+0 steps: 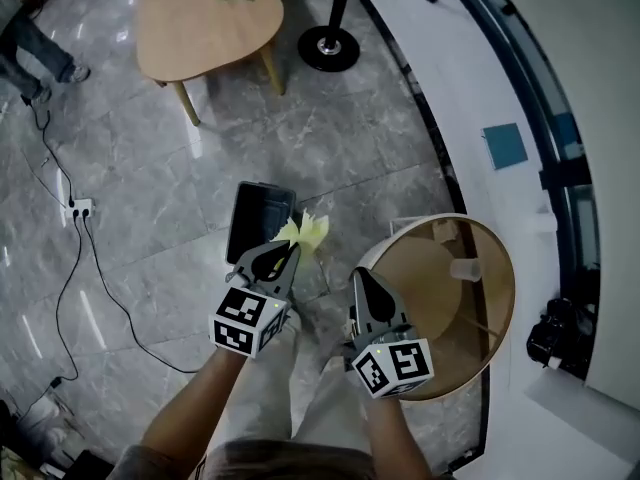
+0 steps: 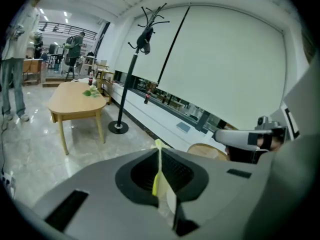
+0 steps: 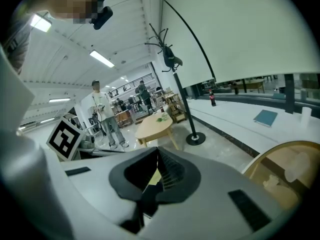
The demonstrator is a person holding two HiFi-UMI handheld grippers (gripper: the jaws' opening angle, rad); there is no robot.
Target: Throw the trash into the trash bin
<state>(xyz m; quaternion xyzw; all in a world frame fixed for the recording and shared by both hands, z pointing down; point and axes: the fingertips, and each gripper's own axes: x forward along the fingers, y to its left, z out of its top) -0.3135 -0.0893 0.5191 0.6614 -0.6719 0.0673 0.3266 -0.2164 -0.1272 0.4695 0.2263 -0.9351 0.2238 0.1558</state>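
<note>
Item 1: my left gripper (image 1: 288,253), jaws clamped on yellow paper trash (image 1: 310,230). Item 2: my right gripper (image 1: 363,278), jaws together, just beside the trash bin (image 1: 415,273).

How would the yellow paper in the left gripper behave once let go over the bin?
The yellow paper looks thin and crumpled, so probably floppy and very light. It fans out beyond the left gripper, so it may flutter rather than drop straight into the bin.
</note>
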